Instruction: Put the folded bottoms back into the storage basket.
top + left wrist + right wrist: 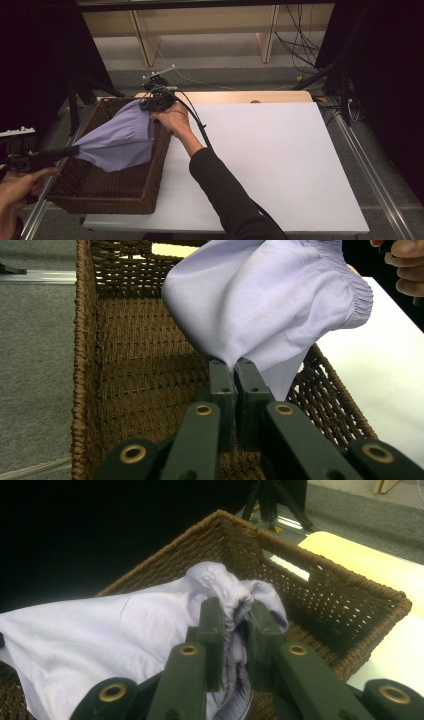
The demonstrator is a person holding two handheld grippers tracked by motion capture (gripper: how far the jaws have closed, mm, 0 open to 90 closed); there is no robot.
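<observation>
A big white table [280, 160] takes up the middle and right of the high view. Its top is flat and smooth. Along the far edge, near the top middle of the picture, a strip of light wood [240, 96] shows.

A brown woven basket [107, 192] sits on the left side of the table, in the lower left of the picture. Part of it seems to stick out past the table's left edge. Its walls are dark and woven.

In the left gripper view the white top [390, 370] is on the right, just beside the basket's wall [85, 365]. In the right gripper view the light wood [360, 560] is at the upper right, behind the basket's rim [320, 565].
</observation>
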